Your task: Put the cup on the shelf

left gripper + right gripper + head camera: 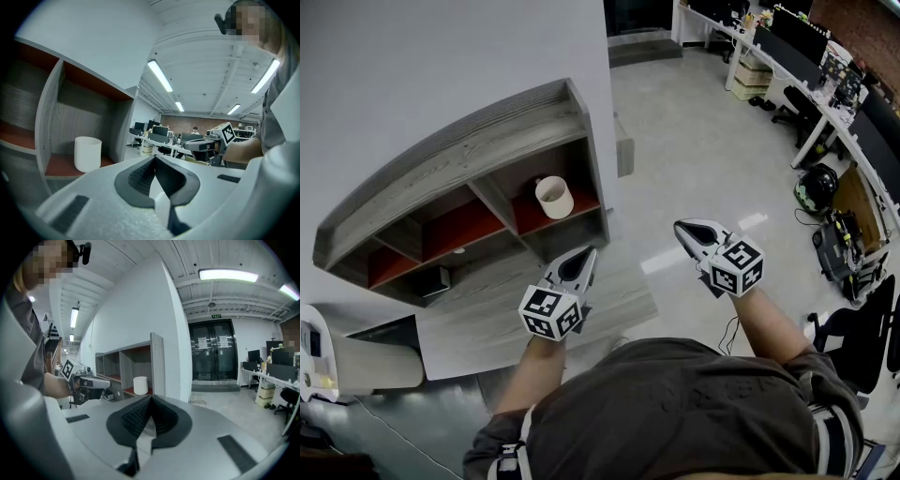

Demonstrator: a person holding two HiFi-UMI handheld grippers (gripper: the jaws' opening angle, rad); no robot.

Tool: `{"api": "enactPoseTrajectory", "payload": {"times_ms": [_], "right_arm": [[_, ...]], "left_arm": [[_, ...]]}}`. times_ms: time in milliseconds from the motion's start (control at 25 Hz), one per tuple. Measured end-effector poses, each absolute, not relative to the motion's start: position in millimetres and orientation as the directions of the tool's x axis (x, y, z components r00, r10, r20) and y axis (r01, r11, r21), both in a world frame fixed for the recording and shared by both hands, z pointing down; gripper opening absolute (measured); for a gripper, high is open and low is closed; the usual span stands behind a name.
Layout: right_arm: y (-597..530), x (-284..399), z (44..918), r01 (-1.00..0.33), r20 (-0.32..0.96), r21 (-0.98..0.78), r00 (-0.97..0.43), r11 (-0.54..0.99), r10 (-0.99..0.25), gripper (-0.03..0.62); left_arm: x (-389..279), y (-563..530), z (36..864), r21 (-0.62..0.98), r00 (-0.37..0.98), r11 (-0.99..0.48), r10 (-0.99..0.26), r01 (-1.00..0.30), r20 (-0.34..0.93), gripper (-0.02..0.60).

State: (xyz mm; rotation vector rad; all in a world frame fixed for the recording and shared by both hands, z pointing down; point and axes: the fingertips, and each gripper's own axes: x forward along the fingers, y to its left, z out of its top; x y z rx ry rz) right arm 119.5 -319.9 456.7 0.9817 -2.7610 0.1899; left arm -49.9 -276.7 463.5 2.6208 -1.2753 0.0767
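A white cup (554, 197) stands upright in the right-hand red-floored compartment of the grey wooden shelf (459, 150). In the left gripper view the cup (87, 153) sits on that red floor, left of and beyond the jaws. My left gripper (586, 255) hangs in front of the shelf, below the cup, jaws shut with nothing between them. My right gripper (682, 228) is held out to the right over the floor, also shut and empty. The right gripper view shows the cup (140, 385) in the shelf and the left gripper (101, 381) at the left.
A grey counter (516, 319) runs below the shelf. A small dark box (432, 281) sits in a lower left compartment. A white device (314, 352) is at the far left. Desks with monitors (806, 56) and a helmet (816, 187) stand at the right across the shiny floor.
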Motion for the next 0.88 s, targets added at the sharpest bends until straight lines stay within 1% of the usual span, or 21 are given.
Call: {"api": "enactPoseTrajectory", "payload": {"times_ms": [880], "right_arm": [[-325.7,118.9,458.0,-0.624,0.235,-0.045,-0.766,0.78,-0.599,-0.011]], "left_arm": [[-47.0,-282.8,464.5,0.18,0.621,-0.596,-0.77,-0.782,0.147,0.005]]}}
